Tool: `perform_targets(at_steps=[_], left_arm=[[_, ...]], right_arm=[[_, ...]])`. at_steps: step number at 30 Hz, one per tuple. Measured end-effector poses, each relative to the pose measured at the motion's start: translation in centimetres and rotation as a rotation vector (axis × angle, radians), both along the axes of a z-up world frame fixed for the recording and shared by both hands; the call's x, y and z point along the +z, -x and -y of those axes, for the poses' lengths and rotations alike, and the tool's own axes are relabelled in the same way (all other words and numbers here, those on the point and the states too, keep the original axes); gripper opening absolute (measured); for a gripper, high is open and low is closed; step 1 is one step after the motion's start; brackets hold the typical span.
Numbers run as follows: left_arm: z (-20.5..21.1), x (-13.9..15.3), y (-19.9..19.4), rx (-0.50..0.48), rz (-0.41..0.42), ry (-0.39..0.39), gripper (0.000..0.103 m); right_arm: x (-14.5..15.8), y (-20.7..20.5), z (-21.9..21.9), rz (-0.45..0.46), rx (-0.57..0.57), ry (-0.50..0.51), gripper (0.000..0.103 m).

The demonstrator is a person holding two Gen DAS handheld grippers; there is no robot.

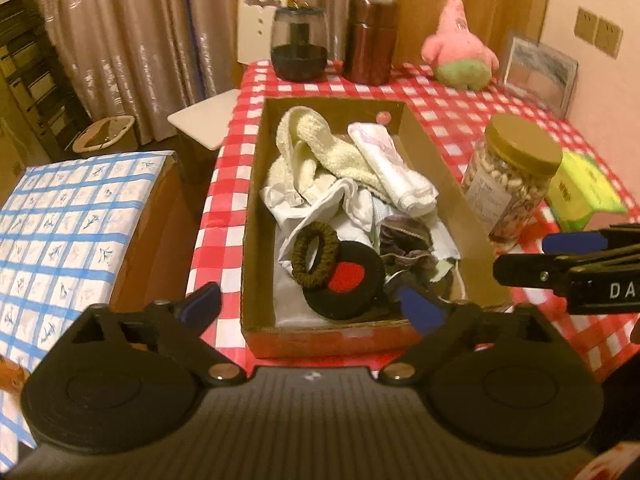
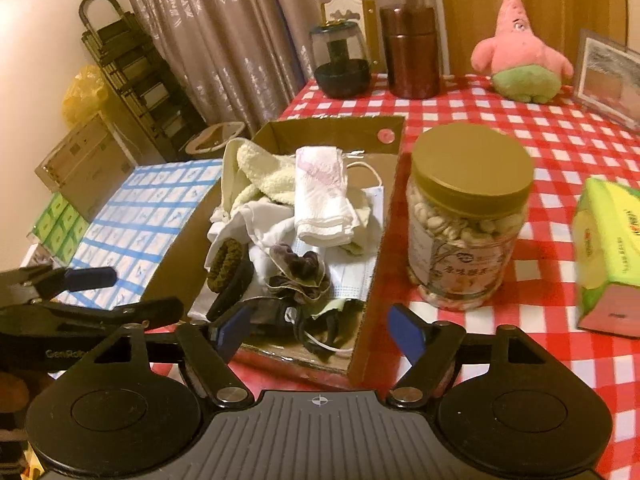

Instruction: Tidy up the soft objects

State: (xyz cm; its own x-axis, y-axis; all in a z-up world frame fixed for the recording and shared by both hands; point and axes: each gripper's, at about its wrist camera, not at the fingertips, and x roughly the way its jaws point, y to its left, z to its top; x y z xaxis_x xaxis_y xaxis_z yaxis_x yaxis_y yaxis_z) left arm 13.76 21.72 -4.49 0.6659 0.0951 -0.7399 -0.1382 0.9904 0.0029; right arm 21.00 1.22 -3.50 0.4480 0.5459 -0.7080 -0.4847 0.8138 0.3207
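A brown cardboard box (image 1: 256, 184) sits on the red checked table and holds soft things: a cream towel (image 1: 320, 144), a folded white cloth (image 1: 392, 168), a brown scrunchie (image 1: 314, 254), a black and red round pad (image 1: 344, 284), a purple scrunchie (image 2: 298, 274) and a face mask (image 2: 360, 276). A pink starfish plush (image 1: 460, 48) sits at the table's back; it also shows in the right wrist view (image 2: 520, 56). My left gripper (image 1: 312, 306) is open and empty at the box's near end. My right gripper (image 2: 320, 332) is open and empty, over the box's near right corner.
A nut jar with a gold lid (image 2: 468, 216) stands right of the box. A green tissue pack (image 2: 608, 248) lies further right. A dark glass jar (image 1: 298, 46), a brown canister (image 1: 370, 40) and a picture frame (image 1: 538, 72) stand at the back. A blue checked box (image 1: 60, 220) is left.
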Motion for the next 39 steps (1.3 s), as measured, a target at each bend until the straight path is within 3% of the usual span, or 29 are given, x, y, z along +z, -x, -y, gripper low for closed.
perform_targets(at_steps=[8,17,39], left_arm=[[0.6,1.8,3.1,0.079,0.055,0.032,0.103],[2.4,3.6,6.0,0.129,0.052,0.119,0.103],[8.5,6.0,9.7,0.077,0.059,0.031,0.102]], right_arm=[[2.7,1.4,2.1,0.013,-0.018,-0.015,0.080],[4.5,3.7,4.7,0.064,-0.004,0.000,0.080],[4.9,8.2,9.6,0.075,-0.050,0.033,0.080]])
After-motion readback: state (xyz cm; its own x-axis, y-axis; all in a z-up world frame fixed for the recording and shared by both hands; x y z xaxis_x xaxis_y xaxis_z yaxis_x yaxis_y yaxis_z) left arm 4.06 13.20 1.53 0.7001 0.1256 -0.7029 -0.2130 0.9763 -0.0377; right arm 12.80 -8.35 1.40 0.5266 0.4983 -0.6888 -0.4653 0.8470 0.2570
